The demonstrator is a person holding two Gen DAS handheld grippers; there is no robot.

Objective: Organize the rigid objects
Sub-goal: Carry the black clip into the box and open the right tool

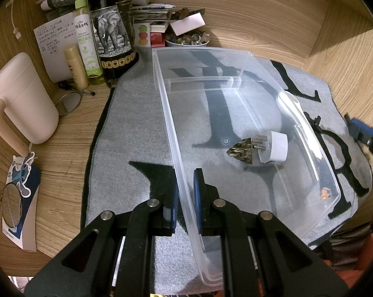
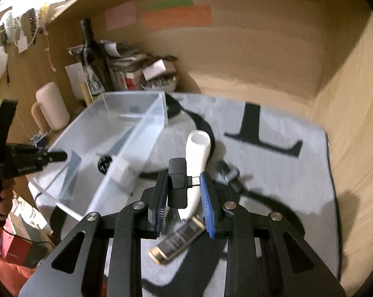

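Observation:
My left gripper [image 1: 186,188] is shut on the near side wall of a clear plastic bin [image 1: 166,104], one pad outside and one inside. In the bin lie a white plug adapter [image 1: 273,148] and a spiky brown-gold piece [image 1: 241,152]. My right gripper [image 2: 182,177] is shut on a small black dongle [image 2: 177,185] with a metal connector, lifted above the grey mat [image 2: 285,173]. Under it on the mat lie a white curved handle [image 2: 199,146], a gold-and-black lighter [image 2: 176,241] and a grey clip [image 2: 227,170]. The bin [image 2: 137,133] stands to the left of it, with the left gripper [image 2: 60,156] at its wall.
A wine bottle [image 1: 112,37], a spray bottle [image 1: 85,37], a cream jug [image 1: 25,96], papers and a bowl of small bits [image 1: 186,40] crowd the back left. Wooden walls [image 2: 347,123] close the desk at the back and right. A small orange item [image 1: 324,193] lies by the bin's right corner.

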